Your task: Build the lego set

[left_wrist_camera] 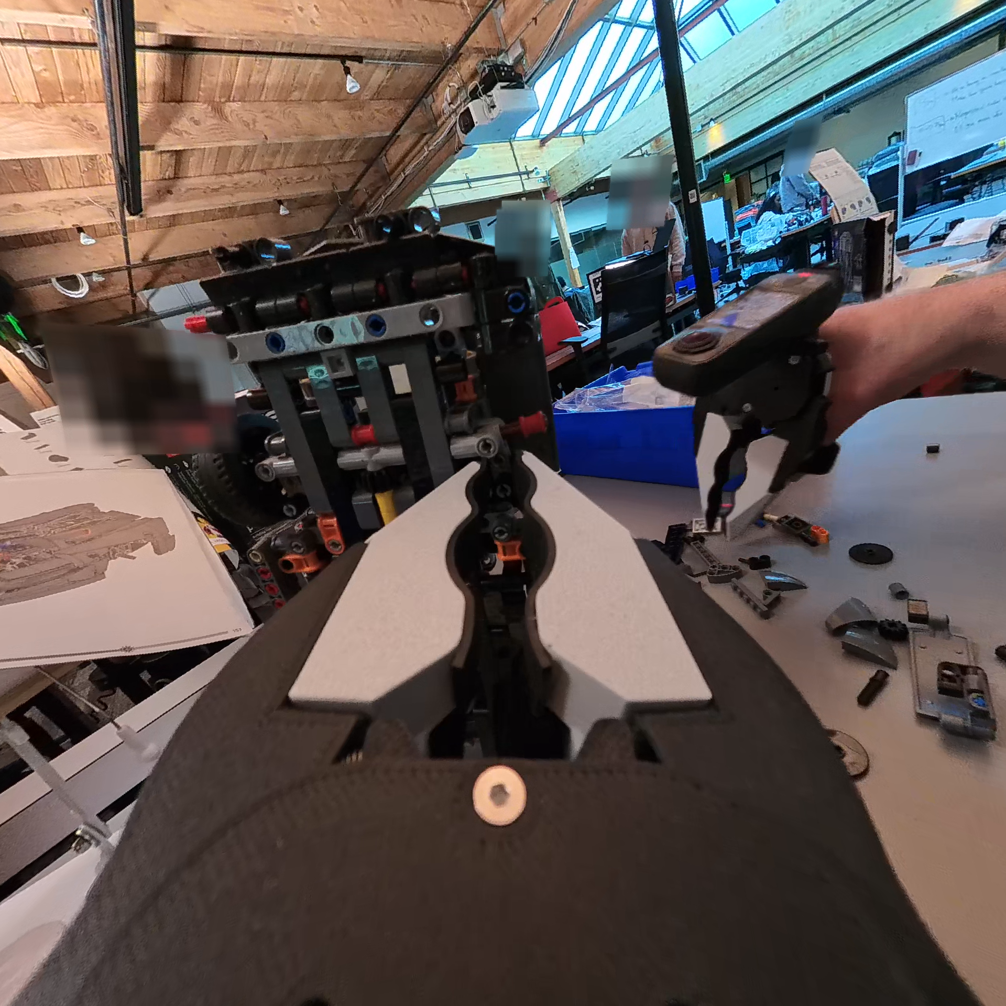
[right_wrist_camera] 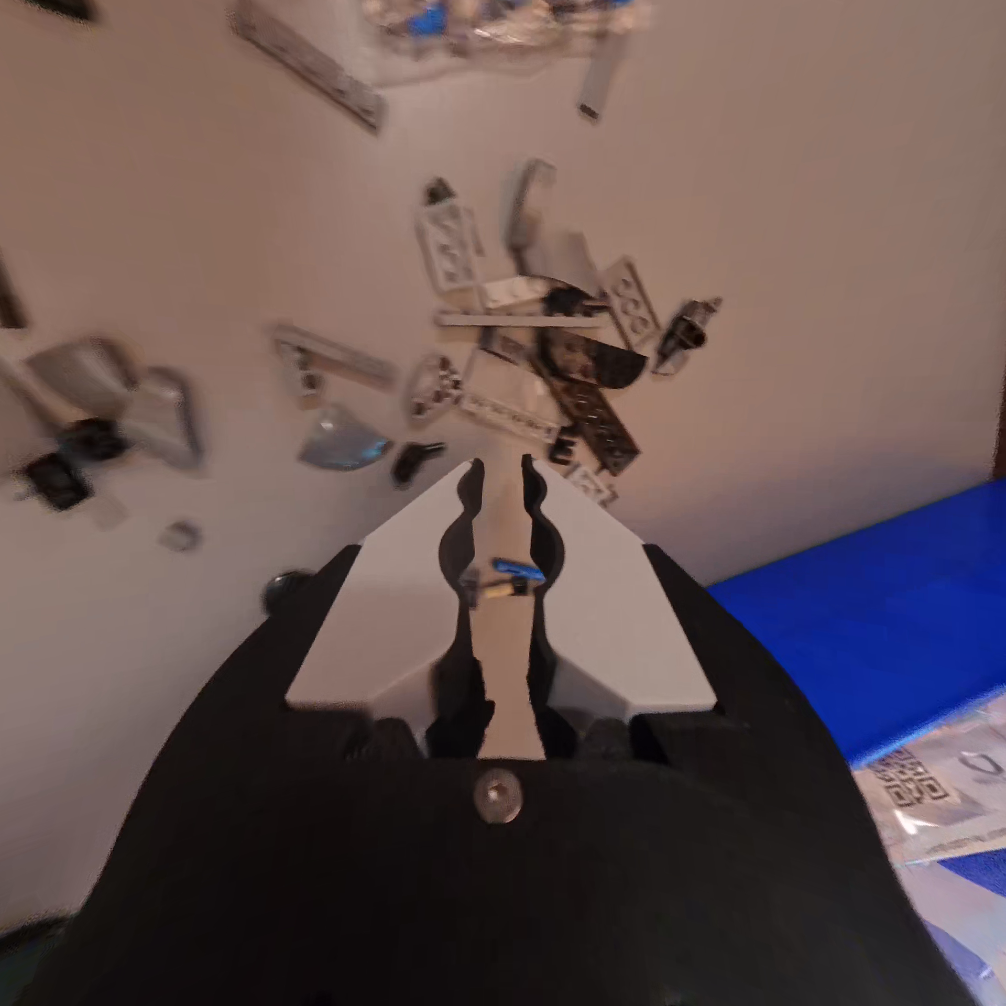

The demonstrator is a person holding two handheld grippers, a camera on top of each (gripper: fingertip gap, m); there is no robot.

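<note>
Dark grey and black plastic made up most of the tall lego assembly (left_wrist_camera: pixel 375 392), a beam-and-pin frame dotted with red, blue and orange connectors. It stood upright on the pale grey tabletop (left_wrist_camera: pixel 898 816); I take it as my landmark.

My left gripper (left_wrist_camera: pixel 500 468) sat right against the assembly's near face. Its grey fingers (left_wrist_camera: pixel 424 571) were nearly together, clamped on a narrow black strut of the assembly that ran up between them, an orange connector showing in the gap.

Left of the assembly lay an open white instruction booklet (left_wrist_camera: pixel 109 560). Behind it to the right stood a blue plastic bin (left_wrist_camera: pixel 626 441) holding clear bags.

Right of the assembly, well apart from it, lay the scatter of loose grey and black lego pieces (left_wrist_camera: pixel 849 615). My right gripper (right_wrist_camera: pixel 502 468) hung tips-down over that scatter, a hand (left_wrist_camera: pixel 882 354) on its handle. Its fingers (right_wrist_camera: pixel 599 599) stood a little apart, tabletop visible between them. A small blue and tan pin piece (right_wrist_camera: pixel 509 580) showed across the gap; I could not tell whether it was pinched or lying below. That view was blurred.
</note>
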